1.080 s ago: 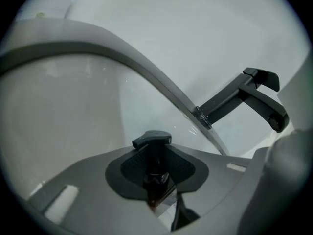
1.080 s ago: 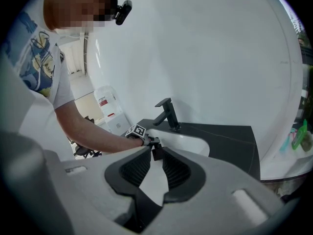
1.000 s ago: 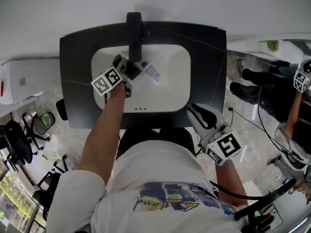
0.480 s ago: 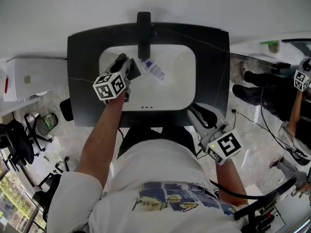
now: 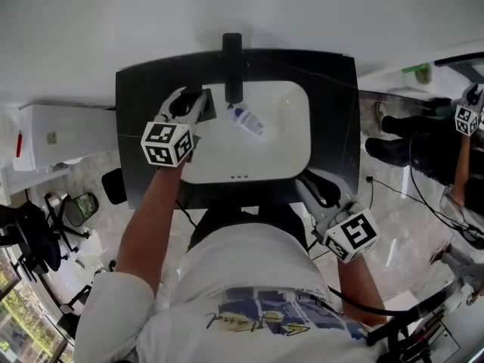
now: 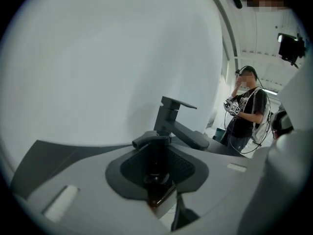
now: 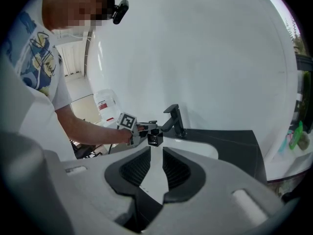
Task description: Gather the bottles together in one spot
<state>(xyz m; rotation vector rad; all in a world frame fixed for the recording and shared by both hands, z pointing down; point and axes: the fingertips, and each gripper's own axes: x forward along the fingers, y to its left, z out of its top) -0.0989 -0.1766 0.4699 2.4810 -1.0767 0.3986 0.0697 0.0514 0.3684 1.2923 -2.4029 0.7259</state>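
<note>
Bright even light, dark fisheye vignette at edges, foreground seemingly soft

A plain white wall (image 5: 302, 6) fills the top of the head view. Against it stands a dark counter (image 5: 336, 127) with a white sink (image 5: 291, 138) set into it and a black tap (image 5: 232, 66) at the back. Pale marbled floor (image 5: 397, 233) surrounds it. A white cabinet (image 5: 68, 131) sits at left, with black office chairs (image 5: 29, 237) nearby. A window (image 5: 13, 320) shows greenery. The light is bright and even.
</note>
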